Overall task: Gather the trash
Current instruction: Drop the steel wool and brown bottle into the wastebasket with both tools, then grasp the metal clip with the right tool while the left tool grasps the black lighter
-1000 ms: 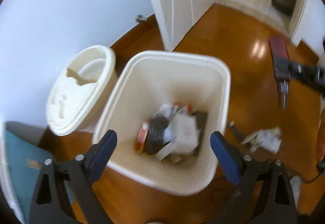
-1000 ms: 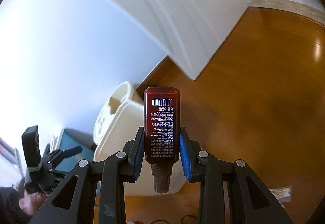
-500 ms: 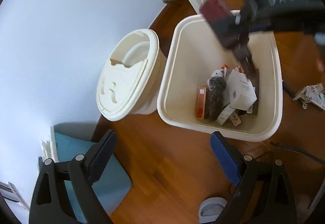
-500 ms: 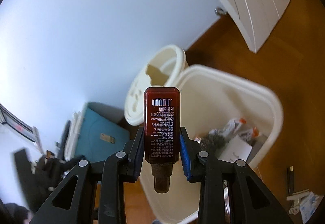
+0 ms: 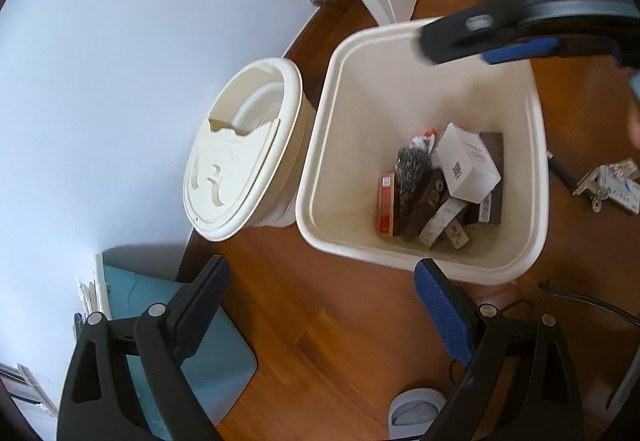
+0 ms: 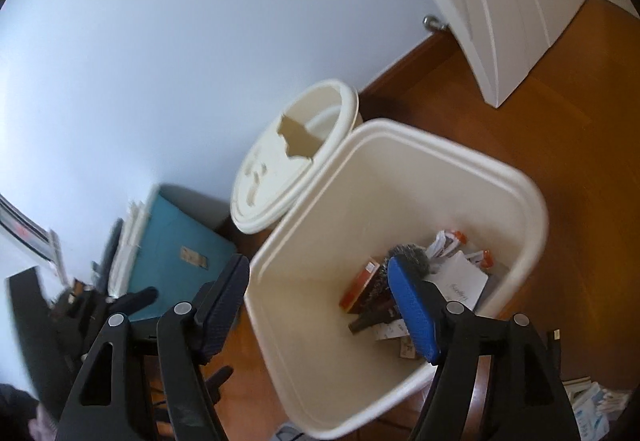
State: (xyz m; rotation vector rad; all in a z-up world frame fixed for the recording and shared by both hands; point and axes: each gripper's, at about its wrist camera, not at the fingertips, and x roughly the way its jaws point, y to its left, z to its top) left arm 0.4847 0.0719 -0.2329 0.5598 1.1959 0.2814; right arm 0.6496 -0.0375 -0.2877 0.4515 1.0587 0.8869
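Note:
A cream square trash bin [image 5: 320,177] stands on the wooden floor and holds several pieces of trash, among them a dark red bottle [image 5: 428,197], a white box [image 5: 468,165] and a red carton [image 5: 386,201]. My left gripper [image 5: 320,305] is open and empty, low in front of the bin. My right gripper [image 6: 320,301] is open and empty above the bin [image 6: 400,133]; it shows blurred in the left wrist view [image 5: 520,25]. The dark red bottle [image 6: 376,309] lies inside the bin.
A round cream bucket with a broken lid [image 5: 240,161] leans on the wall left of the bin. A teal flat box [image 5: 192,345] lies near the wall. Loose paper trash [image 5: 612,185] lies on the floor right of the bin. A white door [image 6: 500,1] stands behind.
My right gripper has opened and let go of the dark red bottle, which now lies in the bin. My left gripper has drawn back from the bin and stayed open.

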